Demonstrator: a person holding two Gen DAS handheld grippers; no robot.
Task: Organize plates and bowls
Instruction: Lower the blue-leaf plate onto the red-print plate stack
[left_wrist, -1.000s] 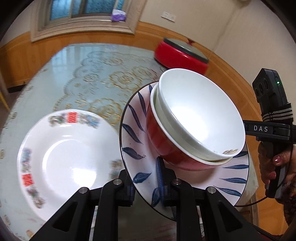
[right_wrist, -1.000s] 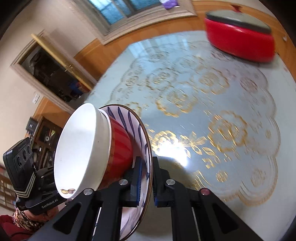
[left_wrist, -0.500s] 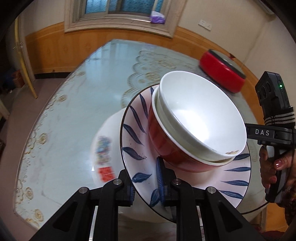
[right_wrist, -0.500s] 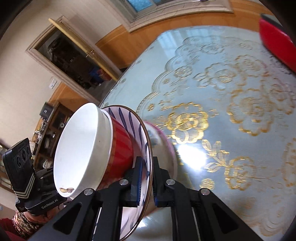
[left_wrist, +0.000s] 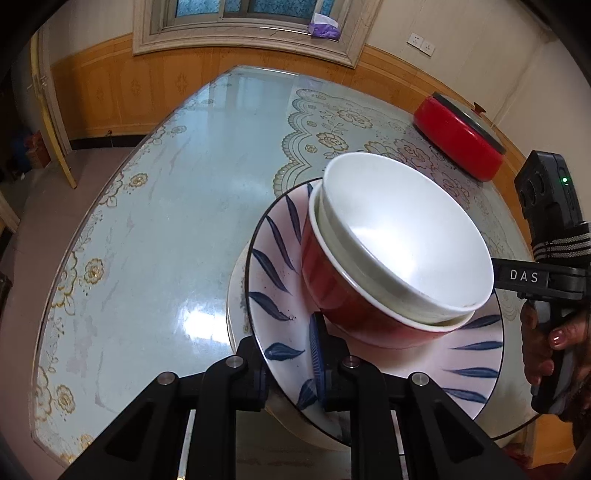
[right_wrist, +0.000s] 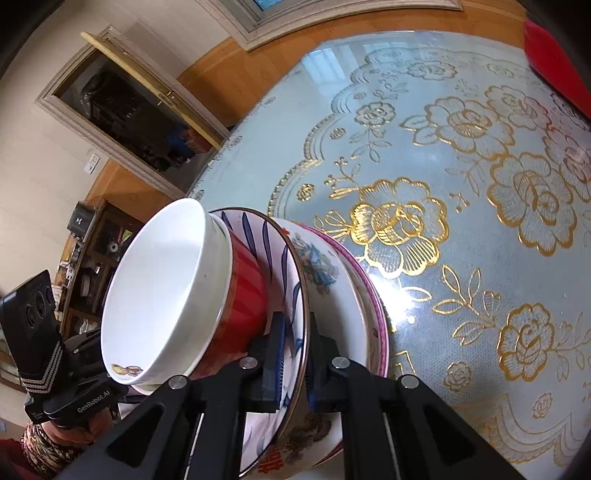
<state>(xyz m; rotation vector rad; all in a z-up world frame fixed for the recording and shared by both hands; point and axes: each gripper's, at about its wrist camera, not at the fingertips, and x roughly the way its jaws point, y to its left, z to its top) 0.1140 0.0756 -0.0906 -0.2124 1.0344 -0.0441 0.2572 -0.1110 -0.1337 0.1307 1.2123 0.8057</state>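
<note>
desk glass over gold lace | red lidded pot far right | my left tongs and right tongs both clamped on leaf plate rim, over floral plate | red bowl holds white bowl

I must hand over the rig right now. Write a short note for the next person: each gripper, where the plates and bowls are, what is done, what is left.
Left gripper: shut on the leaf plate, near rim.
Right gripper: shut on the same plate's opposite rim.
White bowl sits nested in the red bowl, which stands on the leaf plate.
The leaf plate is over the floral plate, which lies on a pink-rimmed plate on the table; contact unclear.
Done: bowls nested, stack brought over the plates.
Left: lower it fully, open both grippers.
</note>
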